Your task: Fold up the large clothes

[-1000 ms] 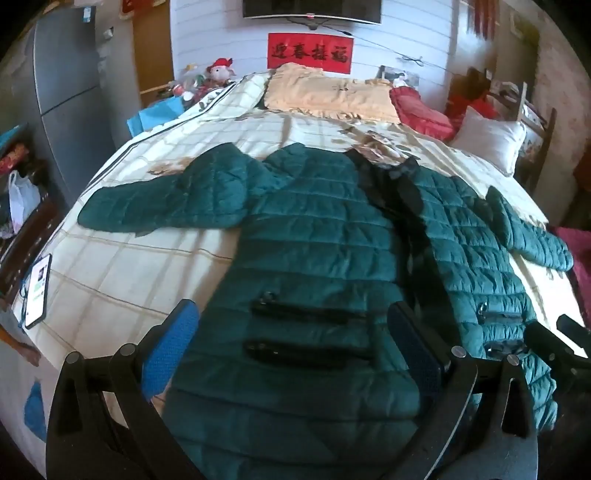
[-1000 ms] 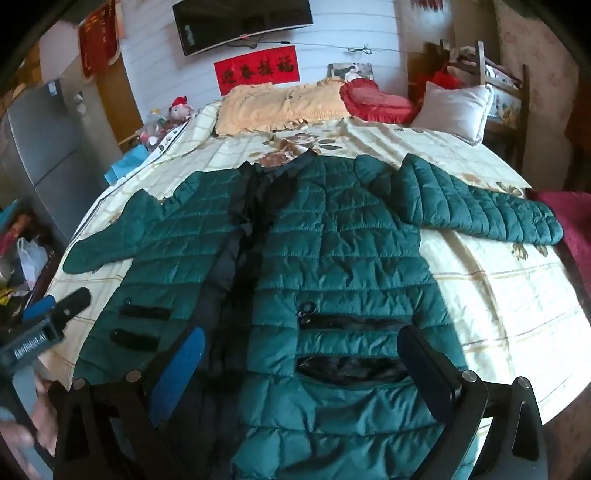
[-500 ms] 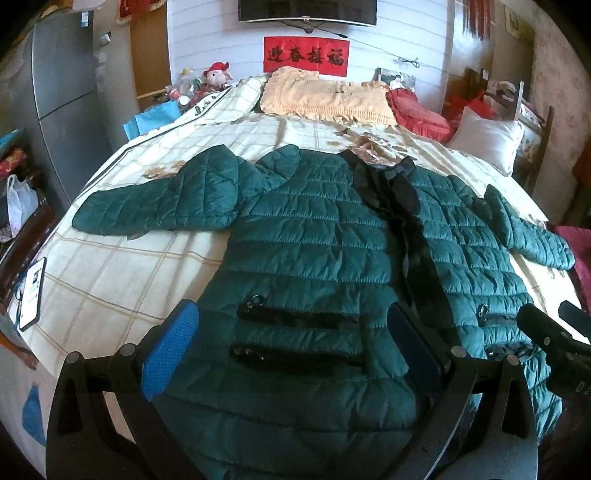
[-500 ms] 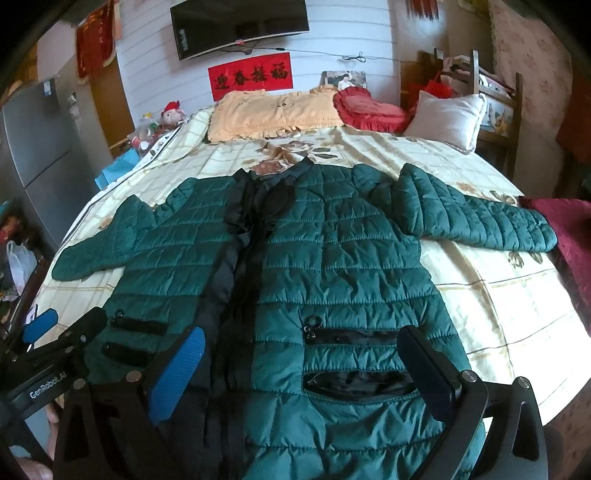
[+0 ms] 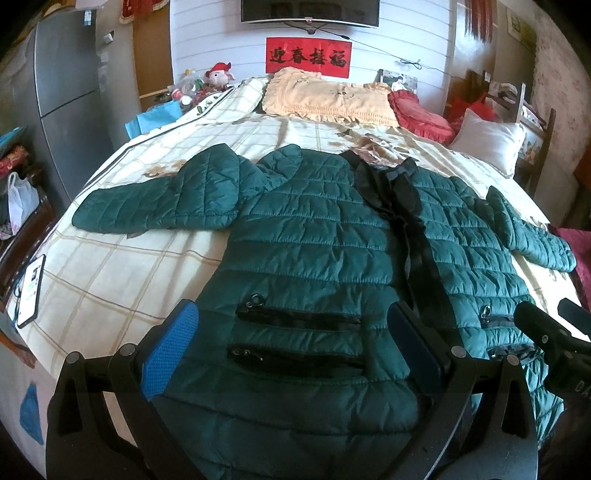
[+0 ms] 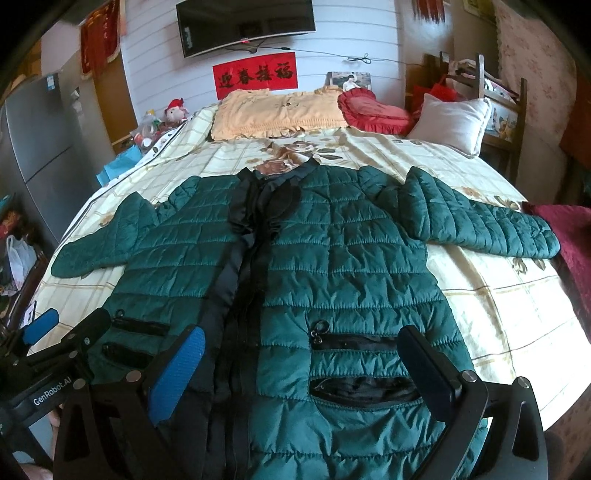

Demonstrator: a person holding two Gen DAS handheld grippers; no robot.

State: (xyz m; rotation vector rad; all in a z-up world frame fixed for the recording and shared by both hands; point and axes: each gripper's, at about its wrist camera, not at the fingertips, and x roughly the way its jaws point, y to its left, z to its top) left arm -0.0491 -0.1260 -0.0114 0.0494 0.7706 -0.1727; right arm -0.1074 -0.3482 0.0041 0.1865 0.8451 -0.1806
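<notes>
Left wrist view
Jacket: a green quilted jacket (image 5: 306, 251) is seen spread front-up across the middle of the frame, sleeves out to either side, the dark front opening running right of centre.
Left gripper (image 5: 295, 347): held above the hem at the lower centre, its fingers (image 5: 173, 350) spread wide apart with nothing between them.
Right gripper (image 5: 546, 339): only its dark tip is seen at the lower right edge.
Bed: a cream checked bedspread (image 5: 122, 273) is seen under the jacket; a phone (image 5: 31, 291) lies at the left edge.

Right wrist view
Jacket (image 6: 332, 258): filling the centre, collar toward the top, the one sleeve (image 6: 480, 221) stretched to the right middle of the frame.
Right gripper (image 6: 306, 373): poised over the pocket zips at the lower centre, fingers (image 6: 177, 373) wide apart and empty.
Left gripper (image 6: 40, 328): seen at the lower left, beside the hem.
Room: a yellow pillow (image 6: 277, 110), a red cushion (image 6: 373, 110) and a white pillow (image 6: 450, 122) are seen at the upper part, a television (image 6: 243, 22) at the top, a fridge (image 6: 40, 136) at the left.

Step
Judged stage: nothing is folded yet; the jacket is laid out ready.
Next move: a first fold is probably called for, a sleeve or side edge being pinched and carried in over the body.
</notes>
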